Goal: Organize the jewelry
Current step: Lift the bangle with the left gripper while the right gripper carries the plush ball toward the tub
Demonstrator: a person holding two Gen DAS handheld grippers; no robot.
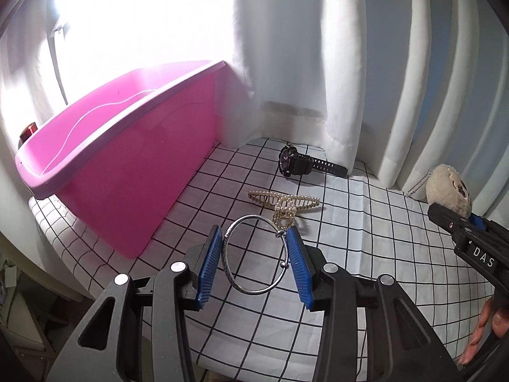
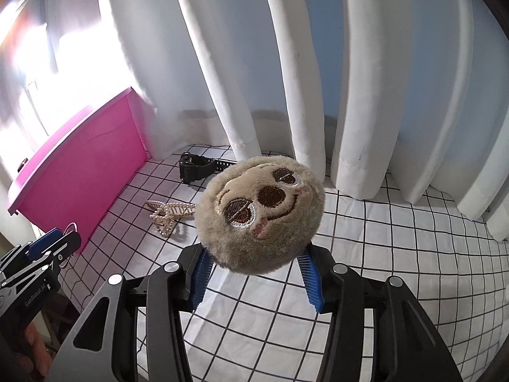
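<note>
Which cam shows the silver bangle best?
Left wrist. The silver bangle sits whole between the left gripper pads, ball ends visible. In the right wrist view only a thin sliver of it shows beside that gripper, near the pink bin.

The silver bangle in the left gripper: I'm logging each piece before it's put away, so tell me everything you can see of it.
The silver bangle is a thin, shiny metal hoop, open-ended, with small ball tips where its ends meet on the right side. It is held roughly upright above the checked cloth, pinched across its width between the blue fingers of the left gripper. Its top edge overlaps the pearl hair claw in view; contact cannot be told.
</note>
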